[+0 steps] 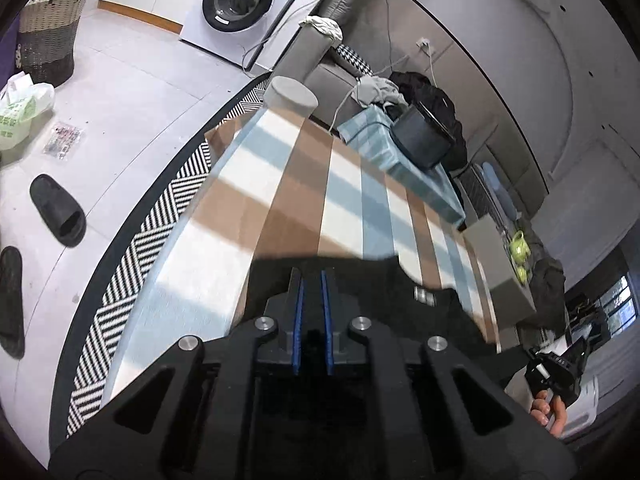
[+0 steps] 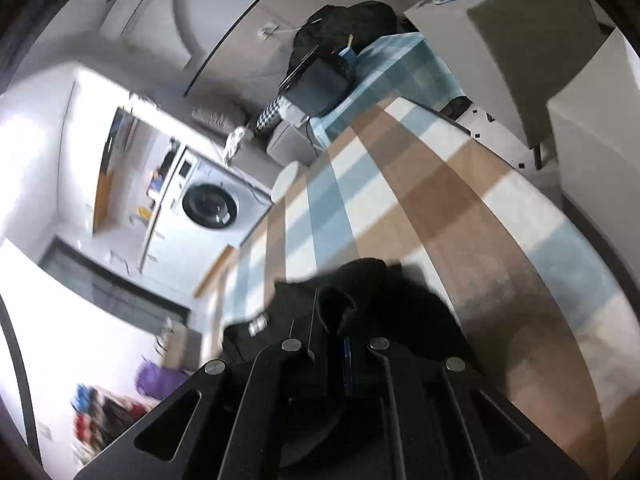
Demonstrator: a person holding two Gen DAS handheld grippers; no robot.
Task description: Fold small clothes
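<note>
Floor-side woven basket (image 1: 50,28), contents seemingly hidden.

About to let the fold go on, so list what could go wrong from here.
1. The black garment bunches in the right gripper; the fold may come out lumpy.
2. The left gripper grips near the garment's edge; the cloth could slip free.
3. The right wrist view is blurred, so placement on the checked tablecloth may be off.

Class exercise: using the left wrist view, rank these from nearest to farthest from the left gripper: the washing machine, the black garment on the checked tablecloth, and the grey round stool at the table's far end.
1. Black garment: right at the left gripper, around its fingertips.
2. Grey round stool: beyond the table's far end, centre.
3. Washing machine: farthest, across the floor, top of the view.
</note>
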